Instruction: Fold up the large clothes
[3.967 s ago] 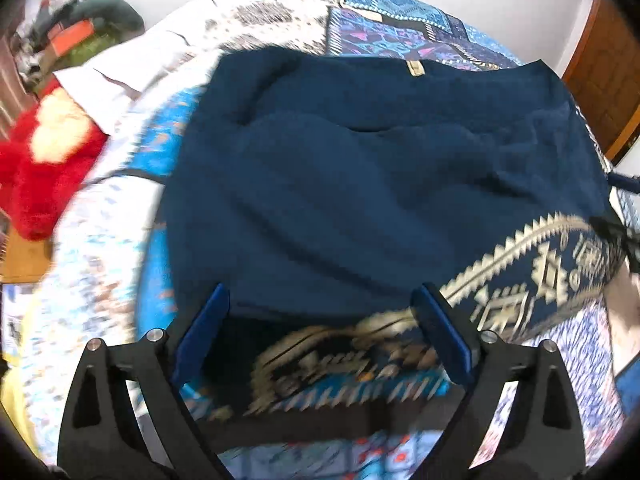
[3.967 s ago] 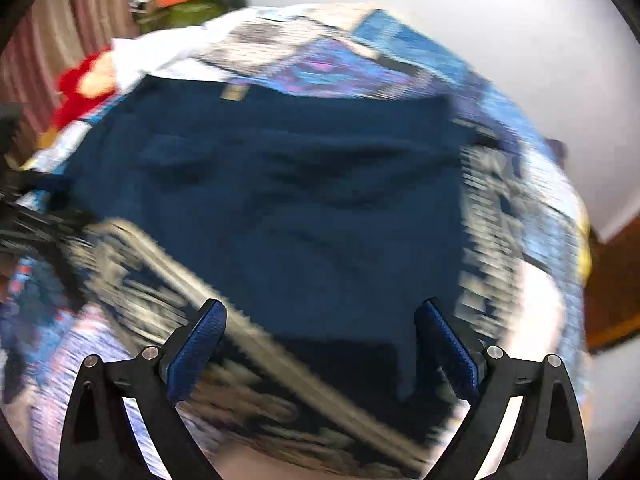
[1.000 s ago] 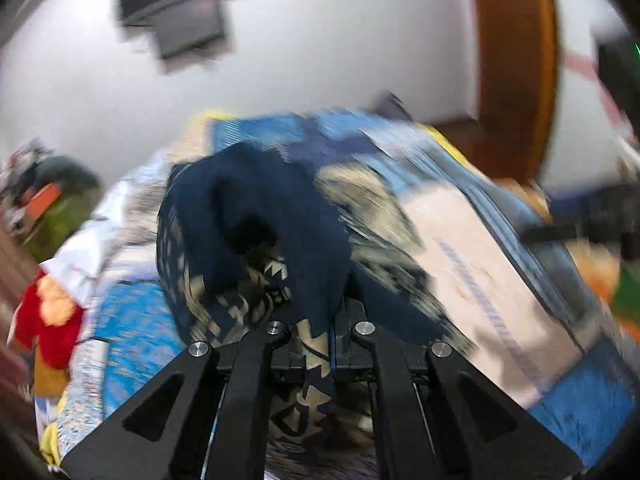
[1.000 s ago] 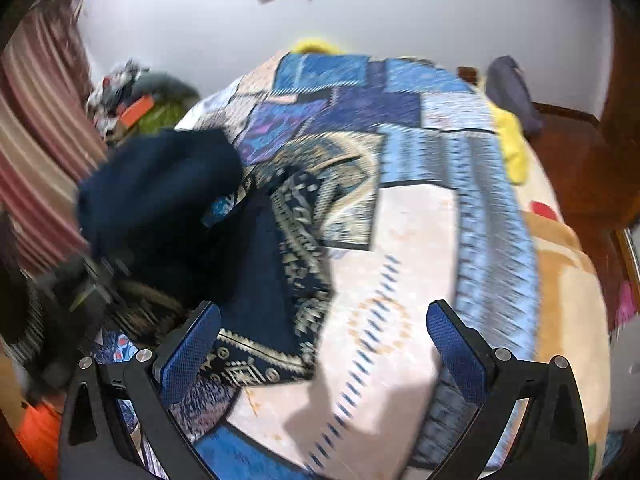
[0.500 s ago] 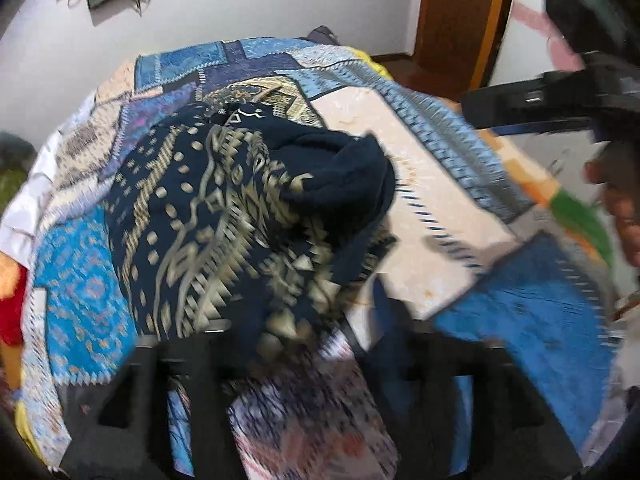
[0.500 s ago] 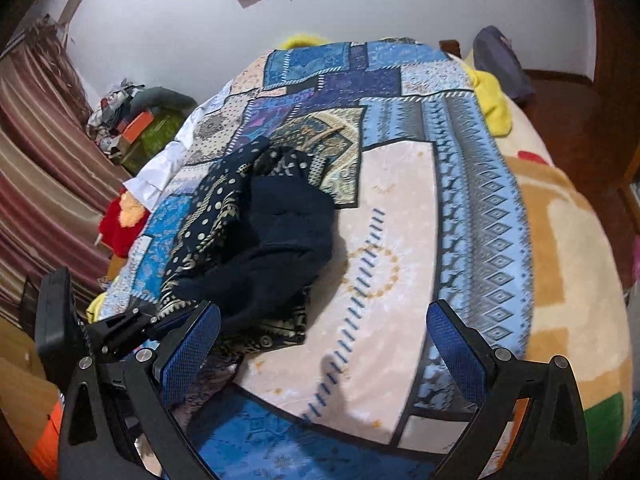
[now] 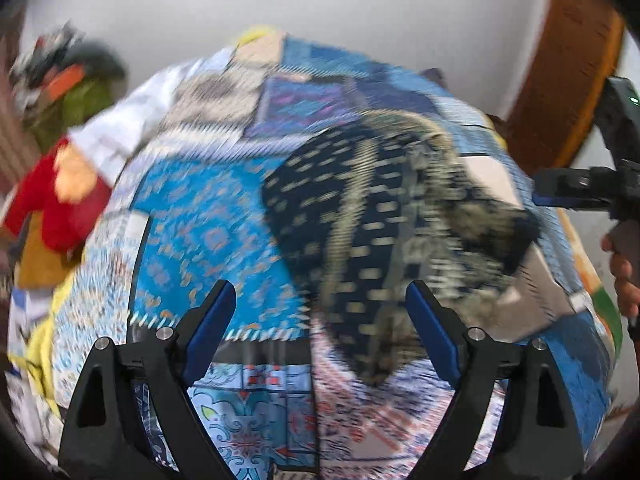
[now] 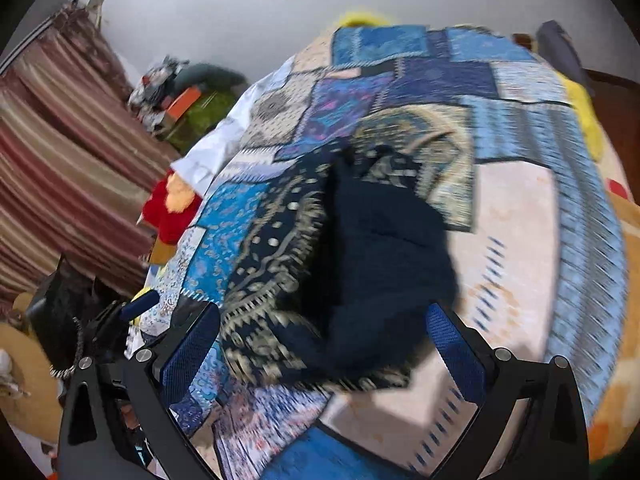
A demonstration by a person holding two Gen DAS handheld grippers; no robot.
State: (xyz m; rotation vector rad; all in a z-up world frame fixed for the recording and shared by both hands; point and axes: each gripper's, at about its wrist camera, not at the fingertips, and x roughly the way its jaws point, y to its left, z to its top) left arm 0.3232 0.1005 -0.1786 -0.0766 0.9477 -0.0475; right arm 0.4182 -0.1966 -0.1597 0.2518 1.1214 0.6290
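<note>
Navy patterned garment (image 8: 340, 264) lies bunched in a heap on the bed (image 8: 520, 240), no clean fold visible, both left hand-held gripper (image 7: 320, 320) and right hand-held gripper (image 8: 320, 344) wide and empty, so folding looks mostly undone.

A big bed (image 8: 520, 240) with a patchwork cover fills the middle of both views. Behind it is a plain white wall (image 8: 240, 12). Striped red and brown curtains (image 8: 60, 152) hang at the left. A brown wooden door (image 7: 568, 72) stands at the upper right.
</note>
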